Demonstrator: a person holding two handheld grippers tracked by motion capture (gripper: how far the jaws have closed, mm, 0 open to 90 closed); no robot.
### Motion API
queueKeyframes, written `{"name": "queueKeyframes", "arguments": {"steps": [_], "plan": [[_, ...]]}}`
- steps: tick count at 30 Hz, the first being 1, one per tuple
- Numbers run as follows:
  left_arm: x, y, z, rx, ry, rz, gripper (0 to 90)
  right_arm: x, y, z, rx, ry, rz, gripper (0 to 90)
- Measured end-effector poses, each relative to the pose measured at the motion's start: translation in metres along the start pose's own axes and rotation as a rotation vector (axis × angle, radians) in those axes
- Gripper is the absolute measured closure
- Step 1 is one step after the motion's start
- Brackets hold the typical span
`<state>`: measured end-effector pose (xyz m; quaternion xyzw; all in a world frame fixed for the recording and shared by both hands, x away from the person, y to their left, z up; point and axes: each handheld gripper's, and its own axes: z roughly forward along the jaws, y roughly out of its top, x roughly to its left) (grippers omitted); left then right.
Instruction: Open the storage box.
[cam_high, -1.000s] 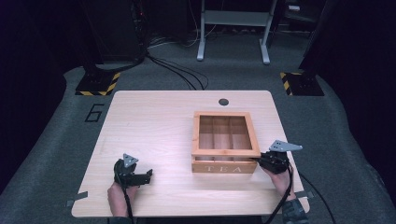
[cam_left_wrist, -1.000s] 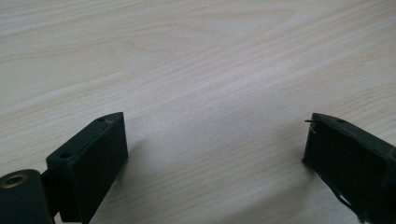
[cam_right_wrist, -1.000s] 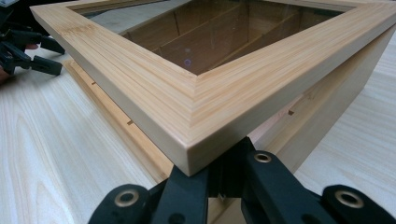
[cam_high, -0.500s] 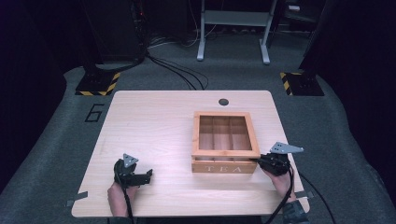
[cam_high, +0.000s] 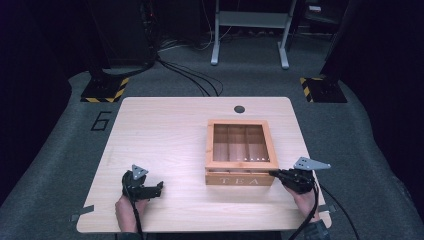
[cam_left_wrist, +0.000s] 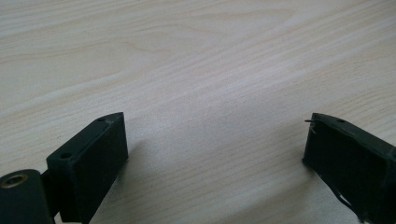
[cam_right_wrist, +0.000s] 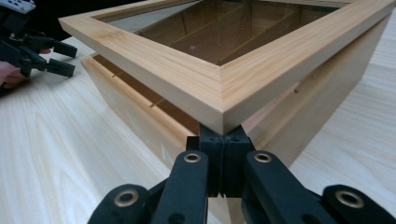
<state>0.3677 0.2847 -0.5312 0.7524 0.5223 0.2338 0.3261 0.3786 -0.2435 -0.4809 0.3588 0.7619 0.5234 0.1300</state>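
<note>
1. The right gripper (cam_right_wrist: 223, 175), jaws pressed together, is wedging under the near right corner of the tea box (cam_high: 240, 152) lid (cam_right_wrist: 224, 88), now lifting it slightly more than before.
2. The left gripper (cam_high: 159, 187), jaws apart, is staying on the table (cam_high: 165, 130) at the near left, well apart from the box.

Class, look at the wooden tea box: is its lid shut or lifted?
Lifted slightly. The lid stands off the tea box at the near corner, a gap beneath it, with the shut right gripper wedged under.
</note>
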Motion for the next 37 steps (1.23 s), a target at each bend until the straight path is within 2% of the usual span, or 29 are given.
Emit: {"name": "queueKeyframes", "arguments": {"steps": [2, 5, 10, 16, 17, 18, 20, 21, 22, 25, 27, 29, 31, 34, 36, 37], "plan": [[0.0, 0.0, 0.0, 0.0, 0.002, 0.0, 5.9, 0.001, -0.003, -0.006, -0.005, -0.005, 0.002, 89.6], [0.0, 0.0, 0.0, 0.0, 0.0, 0.0, 5.9, 0.0, -0.011, -0.017, -0.02, 0.002, 0.036, 89.7], [0.0, 0.0, 0.0, 0.0, -0.001, 0.0, 5.9, -0.001, -0.025, -0.021, 0.03, -0.012, 0.041, 89.6], [0.0, 0.0, 0.0, 0.0, -0.001, -0.001, 6.0, -0.007, -0.052, -0.023, 0.078, -0.071, 0.09, 88.6], [0.0, 0.0, 0.0, 0.0, 0.0, 0.0, 6.0, -0.006, -0.055, -0.023, 0.094, -0.099, 0.087, 87.7], [0.0, 0.0, 0.0, 0.0, 0.0, 0.001, 6.0, -0.005, -0.055, -0.024, 0.094, -0.108, 0.067, 87.2], [0.0, 0.0, 0.0, 0.0, 0.0, 0.001, 6.0, -0.005, -0.055, -0.025, 0.102, -0.119, 0.056, 86.8], [0.0, 0.0, 0.0, 0.0, 0.0, 0.0, 6.0, -0.005, -0.057, -0.024, 0.111, -0.146, 0.058, 85.6], [0.0, 0.0, 0.0, -0.001, 0.0, 0.0, 6.0, -0.005, -0.058, -0.024, 0.118, -0.152, 0.063, 84.5], [0.0, 0.0, 0.0, -0.004, 0.004, 0.0, 6.0, -0.001, -0.059, -0.021, 0.137, -0.185, 0.042, 77.9], [0.0, 0.0, 0.0, -0.004, 0.005, 0.002, 6.0, 0.0, -0.059, -0.017, 0.184, -0.228, 0.024, 69.4], [0.0, 0.0, 0.0, -0.004, 0.004, 0.002, 6.0, 0.002, -0.059, -0.013, 0.208, -0.232, 0.007, 61.4], [-0.001, 0.0, 0.0, -0.005, 0.005, 0.001, 6.0, 0.002, -0.058, -0.013, 0.216, -0.244, 0.013, 51.6], [-0.001, 0.0, 0.0, -0.005, 0.005, 0.001, 6.0, 0.001, -0.058, -0.013, 0.222, -0.229, 0.02, 43.3], [-0.001, 0.0, 0.0, -0.005, 0.005, 0.001, 6.0, 0.0, -0.058, -0.013, 0.221, -0.231, 0.023, 39.2], [-0.001, 0.0, 0.0, -0.005, 0.005, 0.001, 5.9, 0.0, -0.058, -0.012, 0.223, -0.239, 0.024, 34.0]]}}
